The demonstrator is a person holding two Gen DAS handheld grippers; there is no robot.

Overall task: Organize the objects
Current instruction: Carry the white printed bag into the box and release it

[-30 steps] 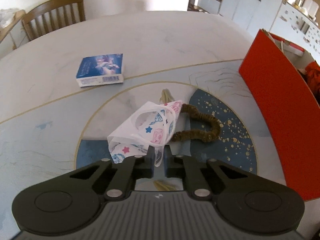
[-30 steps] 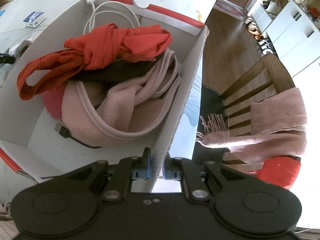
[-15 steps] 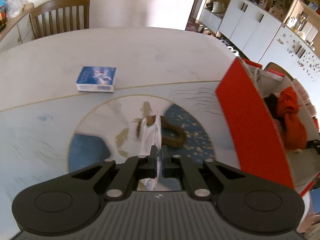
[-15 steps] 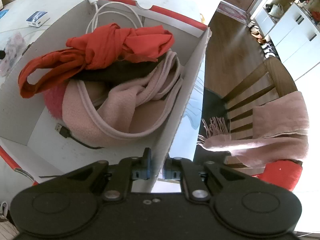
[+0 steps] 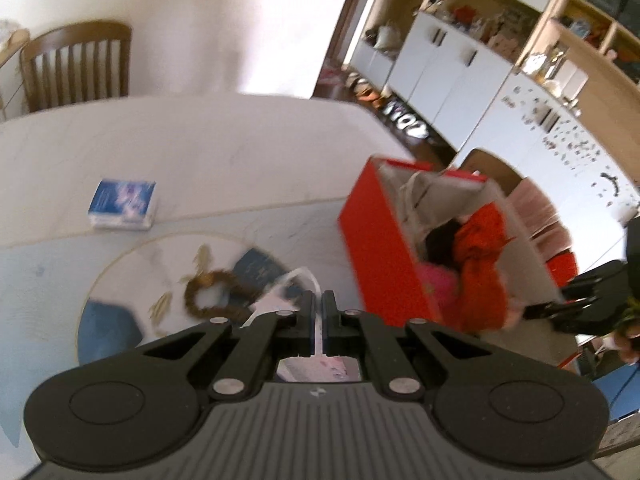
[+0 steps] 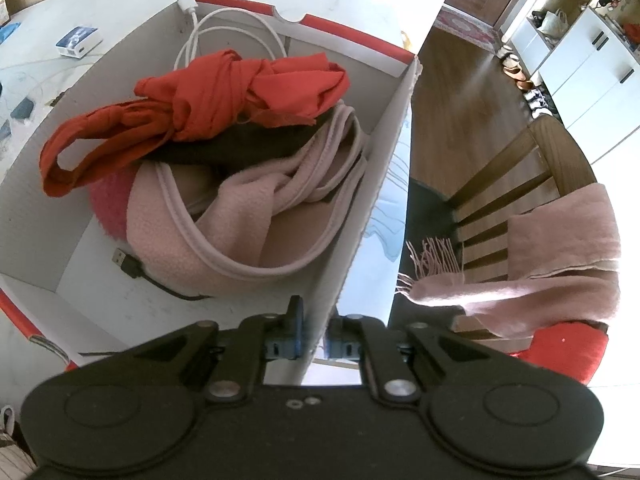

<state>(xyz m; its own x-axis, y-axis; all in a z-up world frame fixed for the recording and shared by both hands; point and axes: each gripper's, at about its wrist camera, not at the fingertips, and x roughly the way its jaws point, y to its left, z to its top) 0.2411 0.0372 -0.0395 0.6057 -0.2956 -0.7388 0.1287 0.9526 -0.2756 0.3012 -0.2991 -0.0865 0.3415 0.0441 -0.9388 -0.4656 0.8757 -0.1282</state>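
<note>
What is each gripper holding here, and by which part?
Left gripper: the face mask, pinched at its thin edge. Right gripper: the box, clamped on its side wall's top edge.

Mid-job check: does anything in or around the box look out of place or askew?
Yes. A white charging cable has its plug hooked over the far rim of the red box instead of lying inside. A pink scarf lies slung over the chair beside the table, its fringe dangling.

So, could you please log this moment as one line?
left fingers: shut on patterned face mask | right fingers: shut on red-and-white cardboard box wall
</note>
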